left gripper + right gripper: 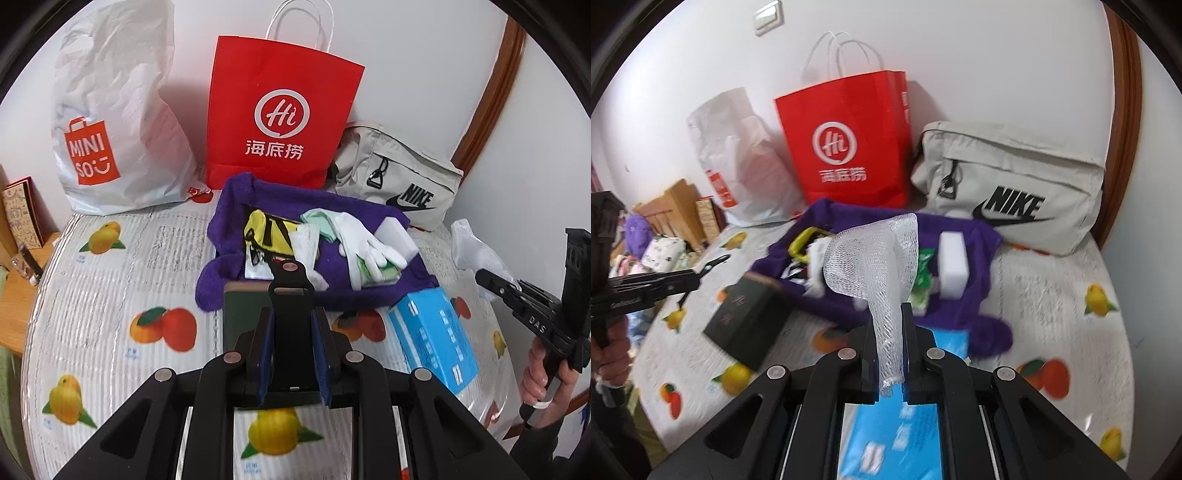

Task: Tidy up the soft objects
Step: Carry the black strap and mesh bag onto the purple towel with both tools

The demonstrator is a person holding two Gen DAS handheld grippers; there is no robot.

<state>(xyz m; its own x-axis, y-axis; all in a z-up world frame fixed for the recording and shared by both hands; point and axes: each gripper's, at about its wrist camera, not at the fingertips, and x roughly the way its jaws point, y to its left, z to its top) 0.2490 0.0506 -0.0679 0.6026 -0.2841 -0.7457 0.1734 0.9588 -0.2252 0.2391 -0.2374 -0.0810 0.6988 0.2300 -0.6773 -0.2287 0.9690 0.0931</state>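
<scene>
My left gripper (291, 314) is shut on a flat black strap-like piece (290, 284) with a round stud at its tip; it hangs above the table's front. My right gripper (889, 314) is shut on a white mesh net (875, 258) that stands up and flops over above the fingers. Behind both lies a purple towel (332, 206) heaped with a white glove (365, 240), a white sponge block (955, 266), a yellow item (258, 229) and a green packet (923, 273). In the left wrist view the right gripper (487, 278) hovers at the right edge with the net (472, 247).
A red paper bag (280, 110), a white Miniso plastic bag (118, 122) and a beige Nike bag (1012, 184) stand along the back wall. A dark green box (746, 317) and a blue box (432, 339) lie on the fruit-print tablecloth (110, 280). A hand (543, 373) holds the right gripper's handle.
</scene>
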